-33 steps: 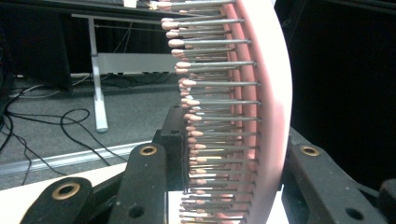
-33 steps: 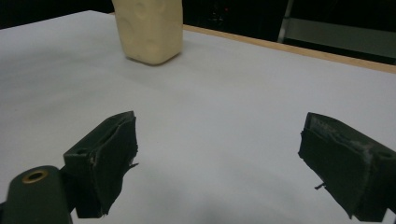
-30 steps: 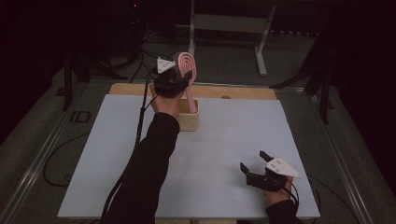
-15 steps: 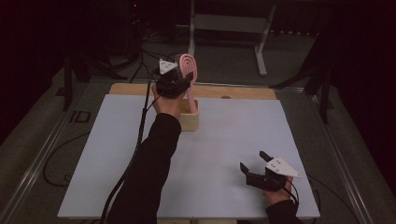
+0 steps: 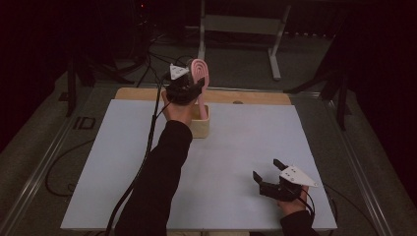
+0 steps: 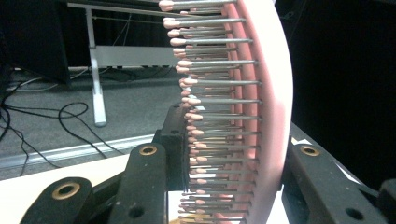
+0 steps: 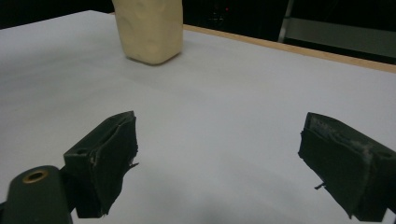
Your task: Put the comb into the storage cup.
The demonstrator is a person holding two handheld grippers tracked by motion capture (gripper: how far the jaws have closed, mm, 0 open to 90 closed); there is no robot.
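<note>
Brush [image 5: 200, 73] has risen a little over the last second — its pink head now stands higher above the box [image 5: 201, 125] than it did, still upright. Left tongs [image 5: 189, 91] are clamped on it; in the left gripper view the jaws sit tight either side of the head, bristles [image 6: 210, 116] pointing at 9 o'clock. Judgement: the brush is being lifted out of the box, and its lower end looks not yet clear of the rim.

Right tongs [image 5: 268, 173] rest low at 5 o'clock on the bench [image 5: 246, 132], jaws wide apart and holding nothing, unmoved — well apart from the box. White sheet bare between them. Left gripper's cable [image 5: 147, 147] trails down beside the sleeve [image 5: 157, 182]; could snag if the brush swings toward 6 o'clock. Frame [image 5: 241, 24] and floor cables beyond the bench at 12 o'clock, out of the way.
</note>
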